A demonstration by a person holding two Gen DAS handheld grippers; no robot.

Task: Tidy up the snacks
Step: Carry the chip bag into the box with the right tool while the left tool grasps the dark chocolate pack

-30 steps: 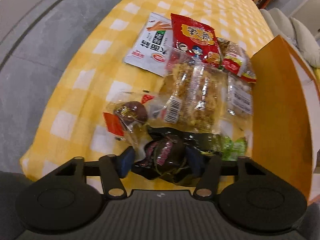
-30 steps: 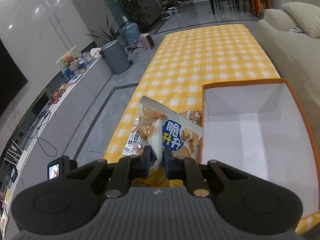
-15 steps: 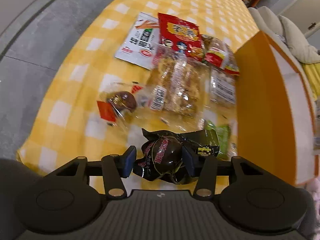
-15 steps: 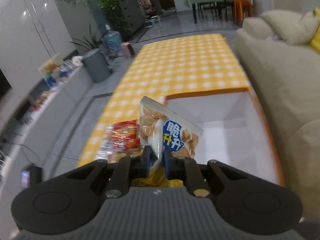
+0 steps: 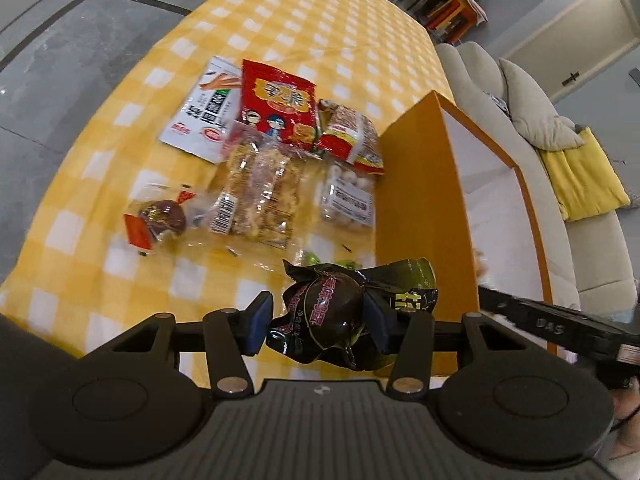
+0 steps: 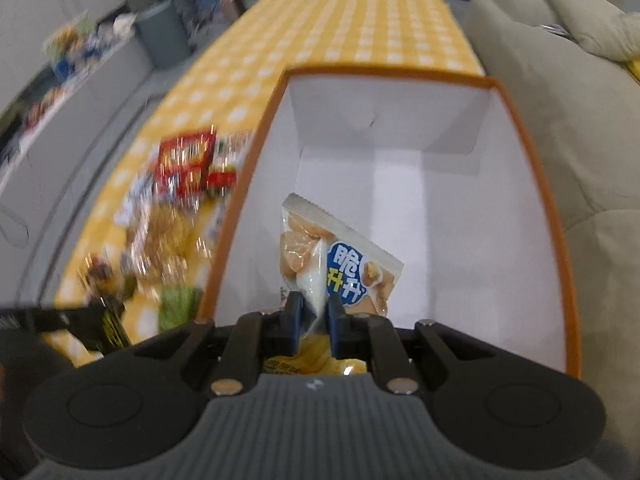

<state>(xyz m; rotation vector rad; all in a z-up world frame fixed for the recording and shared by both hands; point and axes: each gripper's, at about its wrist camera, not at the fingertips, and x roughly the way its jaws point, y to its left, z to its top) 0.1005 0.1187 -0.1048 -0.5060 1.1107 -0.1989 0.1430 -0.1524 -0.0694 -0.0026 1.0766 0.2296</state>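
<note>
The left gripper (image 5: 318, 322) clamps a dark, round, foil-wrapped snack (image 5: 334, 314) above the yellow-checked bench (image 5: 304, 20), beside the orange cardboard box (image 5: 420, 200). The right gripper (image 6: 313, 320) pinches a white crinkle-edged snack packet (image 6: 340, 260) over the box's white interior (image 6: 440, 200). Beyond, apparently loose, lies a red snack bag (image 5: 278, 106).

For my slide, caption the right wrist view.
Right gripper holds a snack bag over the open box.
</note>
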